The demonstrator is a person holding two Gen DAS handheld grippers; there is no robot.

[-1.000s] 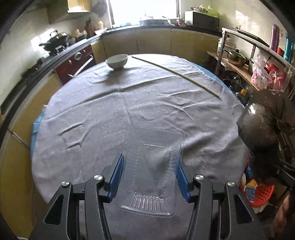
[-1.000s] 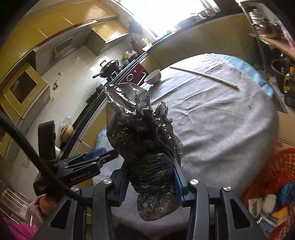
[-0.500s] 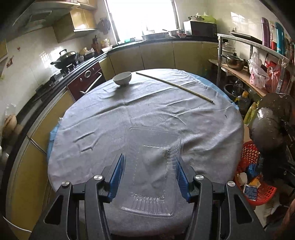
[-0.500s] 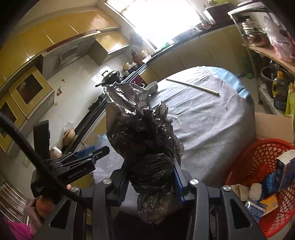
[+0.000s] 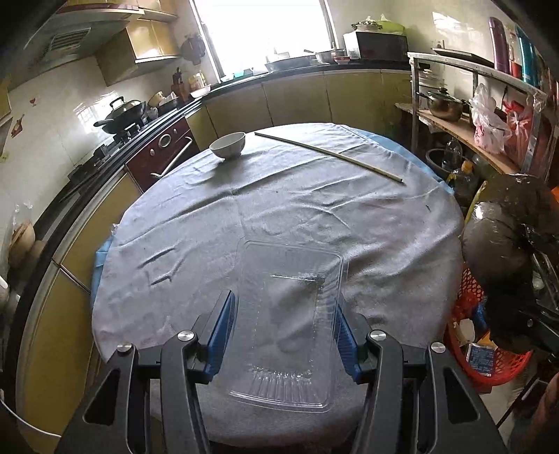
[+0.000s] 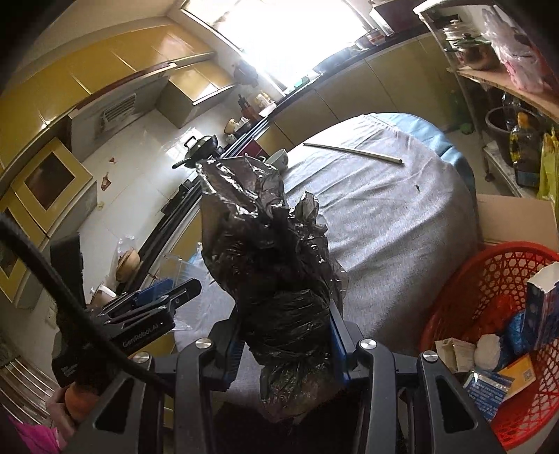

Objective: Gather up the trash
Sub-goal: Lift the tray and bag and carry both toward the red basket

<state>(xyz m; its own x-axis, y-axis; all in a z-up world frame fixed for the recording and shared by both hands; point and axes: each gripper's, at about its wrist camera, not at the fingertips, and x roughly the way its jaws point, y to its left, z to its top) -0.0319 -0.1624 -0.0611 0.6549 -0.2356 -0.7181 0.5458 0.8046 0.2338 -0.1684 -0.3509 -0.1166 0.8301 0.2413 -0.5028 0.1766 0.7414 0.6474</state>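
Clearly crumpled black bag [image 6: 276, 279], transparent ribbed tray [image 5: 290, 314].

Daylight floods in from the window [image 5: 265, 31] at twelve o'clock, blown out to pure white in both views. Tiled wall [image 5: 70, 115] at ten o'clock shows glare. Fisheye bending (strongest at the rims) darkens every corner; foreground stays sharp.

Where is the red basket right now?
In the right wrist view, the red basket sits low at the right, beside the round table and in front of a cardboard box, with packets and boxes inside.
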